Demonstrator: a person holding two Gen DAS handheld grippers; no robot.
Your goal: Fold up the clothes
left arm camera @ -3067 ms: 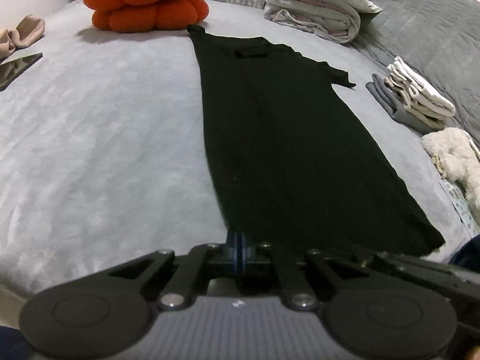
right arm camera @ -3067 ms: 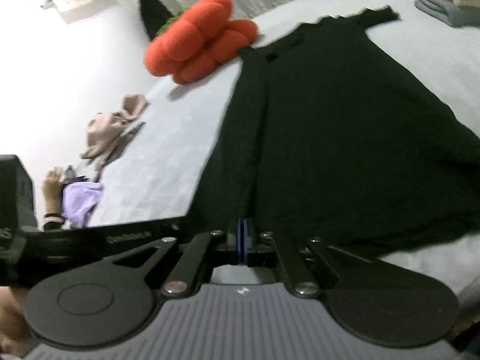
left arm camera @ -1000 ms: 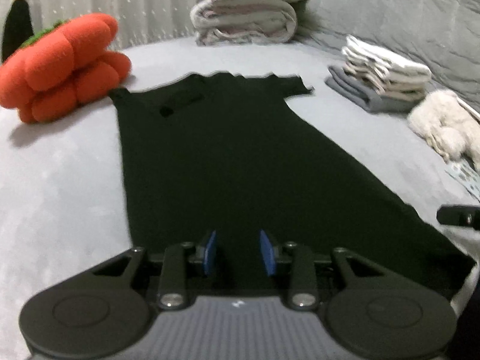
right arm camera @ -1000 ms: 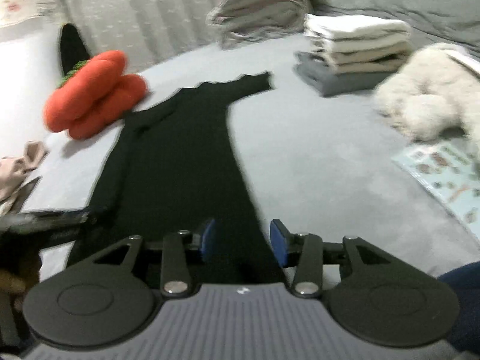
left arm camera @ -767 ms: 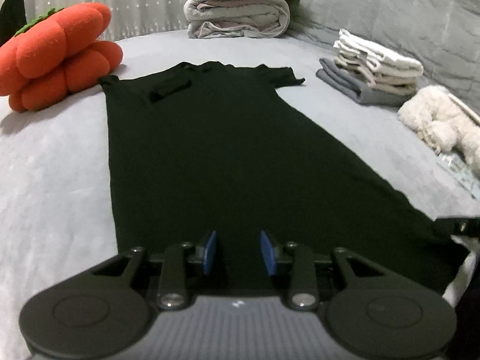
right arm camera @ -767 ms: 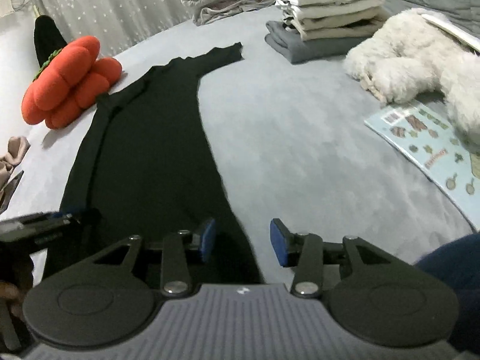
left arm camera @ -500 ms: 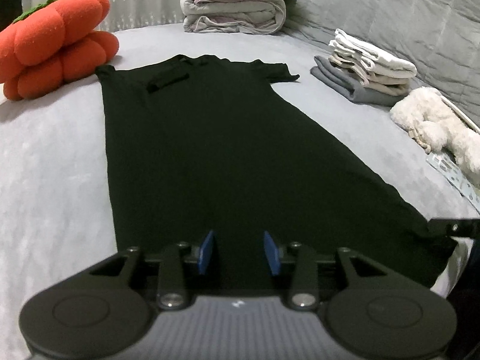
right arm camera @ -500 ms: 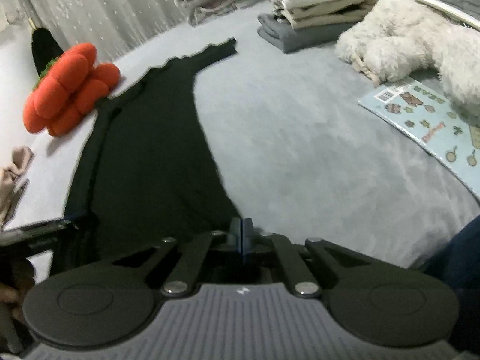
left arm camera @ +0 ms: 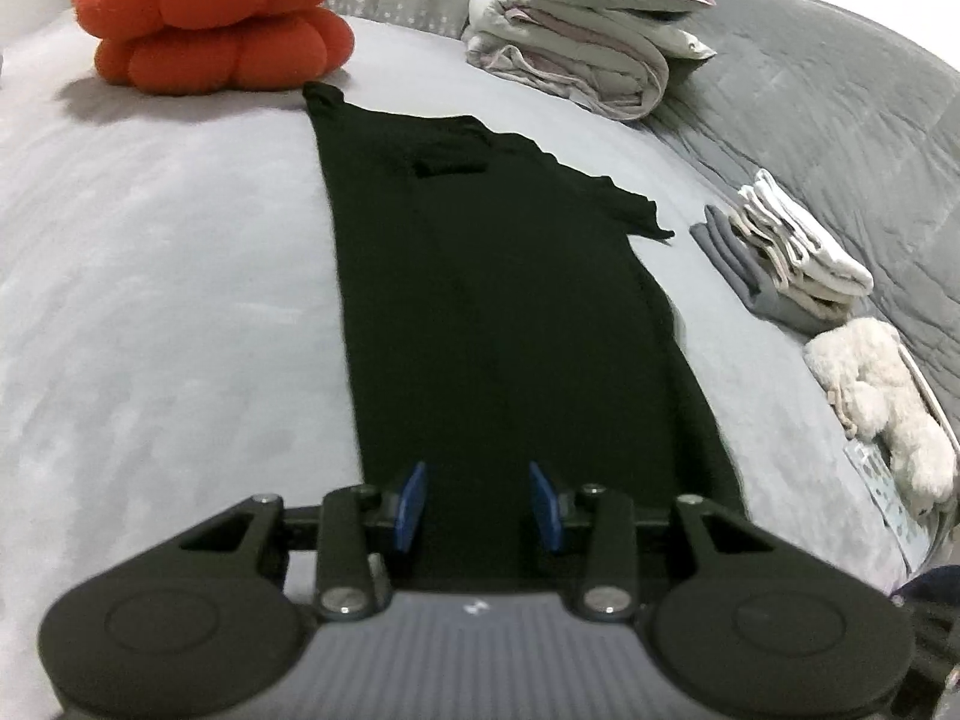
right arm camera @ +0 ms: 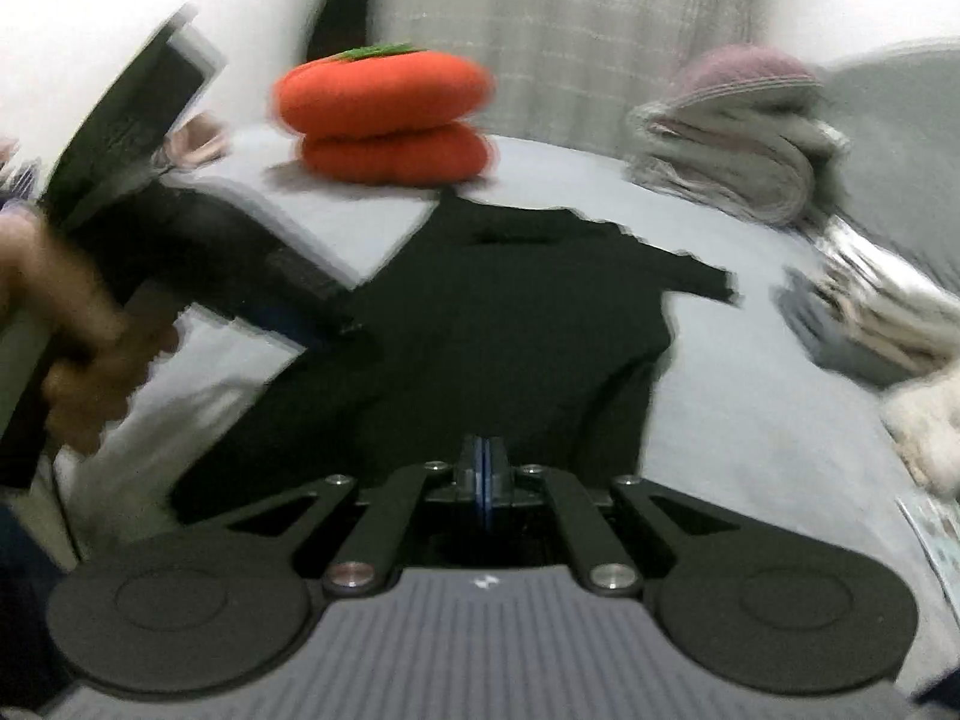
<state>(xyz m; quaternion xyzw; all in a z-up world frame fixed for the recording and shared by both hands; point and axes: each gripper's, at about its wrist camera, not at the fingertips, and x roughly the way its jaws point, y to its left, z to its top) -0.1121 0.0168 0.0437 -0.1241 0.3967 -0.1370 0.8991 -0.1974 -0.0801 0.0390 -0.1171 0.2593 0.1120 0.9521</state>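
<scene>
While the right hand-held gripper [right arm camera: 485,468] seems clamped on the long black knit dress [left arm camera: 498,324] hem, left hand-held gripper [left arm camera: 478,504], blue pads apart, should pinch its own corner before lifting evenly.

Dim, soft light; fisheye-bent edges; heavy motion blur, right view.

dress [left arm camera: 492,312]: black | cushion [left arm camera: 216,12]: orange-red | bed cover [left arm camera: 150,276]: grey | claw pads [left arm camera: 413,504]: blue

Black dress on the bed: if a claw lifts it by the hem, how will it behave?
The black dress lies flat and thin on the grey bed cover, so it will probably drape limply rather than hold shape. Being long, most of it would likely drag. It looks light; a pinch on one edge may bunch it unevenly.
</scene>
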